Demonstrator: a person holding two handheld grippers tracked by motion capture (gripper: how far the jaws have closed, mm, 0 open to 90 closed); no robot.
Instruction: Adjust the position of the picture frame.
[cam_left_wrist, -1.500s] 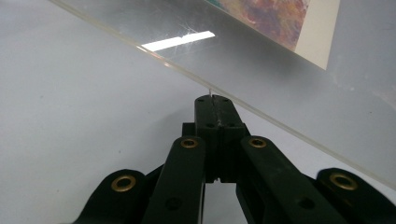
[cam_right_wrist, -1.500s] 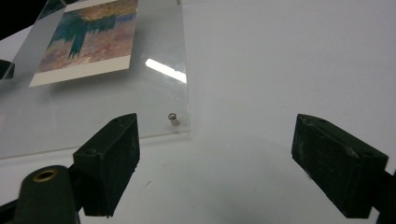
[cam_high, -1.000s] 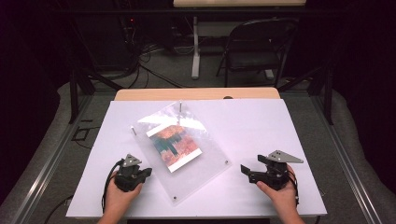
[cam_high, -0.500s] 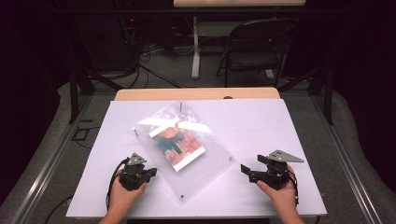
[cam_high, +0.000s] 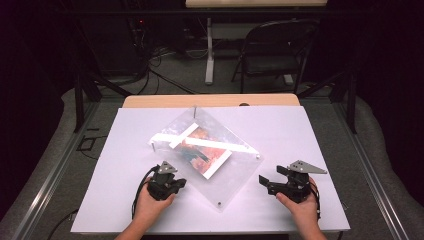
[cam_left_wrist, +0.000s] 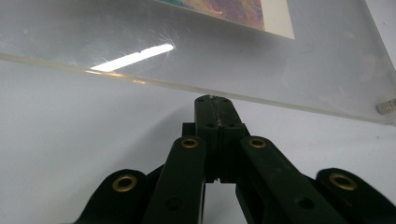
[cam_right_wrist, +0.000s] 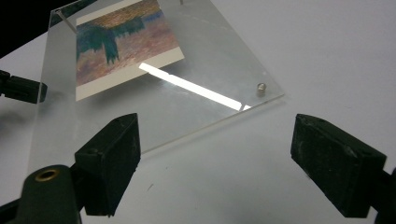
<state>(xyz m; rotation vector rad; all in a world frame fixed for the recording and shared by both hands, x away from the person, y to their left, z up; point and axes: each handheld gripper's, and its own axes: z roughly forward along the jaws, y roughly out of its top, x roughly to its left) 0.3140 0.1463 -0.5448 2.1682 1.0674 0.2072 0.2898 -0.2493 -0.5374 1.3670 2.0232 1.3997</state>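
The left claw (cam_left_wrist: 212, 100) has its two black jaws pressed flat together with nothing between them. Its tip lies low over the white table (cam_left_wrist: 70, 140), just short of the near edge of the clear acrylic picture frame (cam_left_wrist: 280, 60), close to it but with a thin strip of table showing between. In the high view the left claw (cam_high: 179, 184) sits in the person's left hand (cam_high: 152, 202), pointing toward the frame's lower left edge, a grey three-cornered plate on top and its cable looping back along the wrist.

The right claw (cam_right_wrist: 215, 158) stands wide apart, empty, with bare table between the two pads. Ahead of it and slightly to its left lies the frame's corner (cam_right_wrist: 261, 95) with a small metal standoff peg (cam_right_wrist: 261, 87) in it; the frame is near the jaws but not touching them. In the high view the right claw (cam_high: 265, 181) is held in the right hand (cam_high: 300, 202), aimed toward the frame from the frame's lower right side, well apart from the left claw.

The frame (cam_high: 225, 170) lies flat on the table between the two claws and beyond them, turned like a diamond so that one corner points toward the person. Inside it is a print (cam_high: 205, 152) of orange, red and dark teal with a white border, lying in the half farther from the right claw. Bright strips of reflected ceiling light cross the acrylic. Beyond the table stands a dark folding chair (cam_high: 272, 55) on the grey floor.
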